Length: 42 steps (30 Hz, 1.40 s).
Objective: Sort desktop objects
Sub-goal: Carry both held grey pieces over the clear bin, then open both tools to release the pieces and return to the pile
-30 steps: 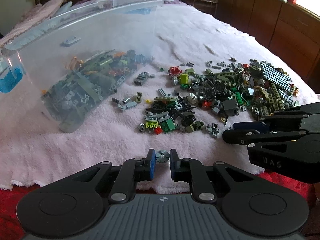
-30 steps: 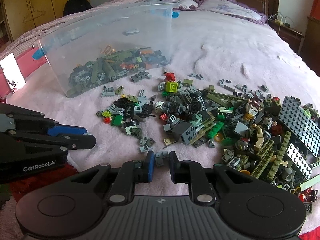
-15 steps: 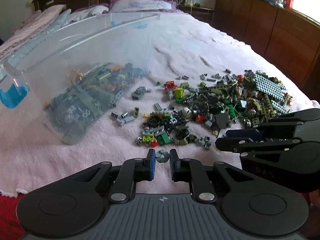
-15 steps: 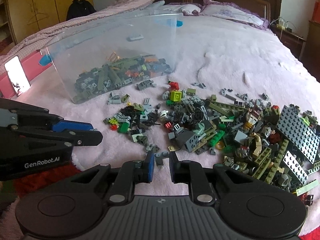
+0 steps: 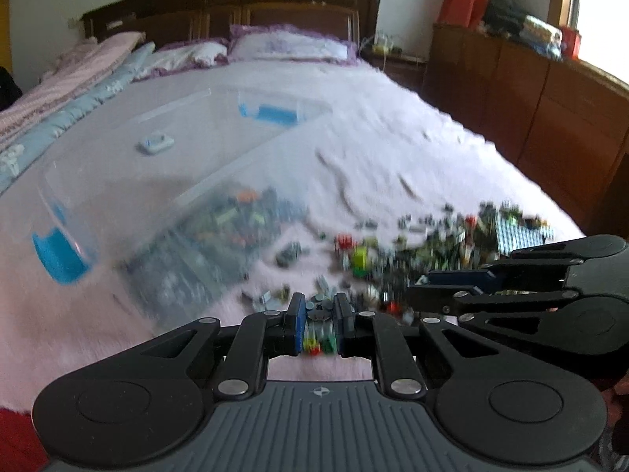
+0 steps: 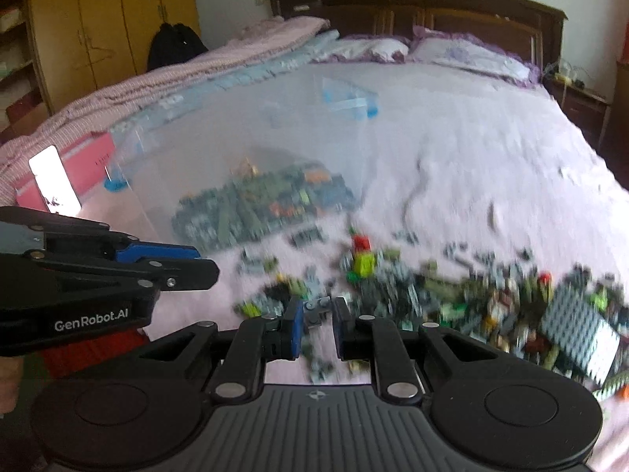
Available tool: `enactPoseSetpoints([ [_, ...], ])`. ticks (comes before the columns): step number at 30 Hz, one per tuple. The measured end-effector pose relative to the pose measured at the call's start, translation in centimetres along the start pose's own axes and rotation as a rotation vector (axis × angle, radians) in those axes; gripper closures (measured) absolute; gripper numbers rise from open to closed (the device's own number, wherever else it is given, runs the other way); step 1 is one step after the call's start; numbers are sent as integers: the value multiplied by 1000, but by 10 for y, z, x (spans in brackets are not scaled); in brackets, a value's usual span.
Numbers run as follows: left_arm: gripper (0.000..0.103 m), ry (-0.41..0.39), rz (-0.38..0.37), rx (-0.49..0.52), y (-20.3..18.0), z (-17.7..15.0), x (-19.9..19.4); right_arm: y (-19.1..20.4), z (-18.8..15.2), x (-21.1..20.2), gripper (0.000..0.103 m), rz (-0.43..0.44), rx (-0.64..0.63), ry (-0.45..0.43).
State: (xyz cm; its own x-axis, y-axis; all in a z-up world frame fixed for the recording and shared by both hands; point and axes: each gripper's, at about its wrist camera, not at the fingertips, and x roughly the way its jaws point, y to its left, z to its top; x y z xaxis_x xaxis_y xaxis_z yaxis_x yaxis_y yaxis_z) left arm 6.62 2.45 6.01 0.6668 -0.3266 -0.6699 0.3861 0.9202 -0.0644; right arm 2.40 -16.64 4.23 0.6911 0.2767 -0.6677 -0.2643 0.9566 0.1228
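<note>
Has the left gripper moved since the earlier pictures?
Yes. The left gripper, shut on a small round grey piece, has risen and tilted up: the headboard now shows.

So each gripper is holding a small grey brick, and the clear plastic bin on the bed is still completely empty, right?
Not quite. The clear plastic bin already holds a layer of bricks, as the right wrist view shows. The rest stands: the left gripper and the right gripper each hold a small grey brick.

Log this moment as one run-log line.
left gripper: shut on round grey piece | right gripper: shut on grey plate | clear bin: on its side, part filled | loose bricks: on blanket
</note>
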Motion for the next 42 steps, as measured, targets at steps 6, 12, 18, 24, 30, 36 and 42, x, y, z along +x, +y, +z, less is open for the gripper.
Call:
enactPoseSetpoints([
  [6, 87, -88, 44, 14, 13, 39, -16, 14, 48, -6, 86, 32, -77, -77],
  [12, 86, -127, 126, 5, 41, 69, -12, 28, 100, 5, 86, 50, -145, -135],
  [18, 86, -98, 180, -37, 71, 84, 5, 35, 148, 34, 86, 92, -141, -150],
  [24, 78, -66, 195, -68, 84, 85, 14, 42, 176, 68, 81, 115, -134, -117],
  [30, 68, -72, 190, -59, 81, 76, 7, 44, 172, 63, 77, 98, -166, -140],
  [36, 59, -95, 148, -32, 63, 64, -7, 24, 141, 35, 75, 84, -139, -146],
  [42, 57, -100, 98, 15, 35, 46, -18, -7, 89, 18, 74, 26, -72, -98],
])
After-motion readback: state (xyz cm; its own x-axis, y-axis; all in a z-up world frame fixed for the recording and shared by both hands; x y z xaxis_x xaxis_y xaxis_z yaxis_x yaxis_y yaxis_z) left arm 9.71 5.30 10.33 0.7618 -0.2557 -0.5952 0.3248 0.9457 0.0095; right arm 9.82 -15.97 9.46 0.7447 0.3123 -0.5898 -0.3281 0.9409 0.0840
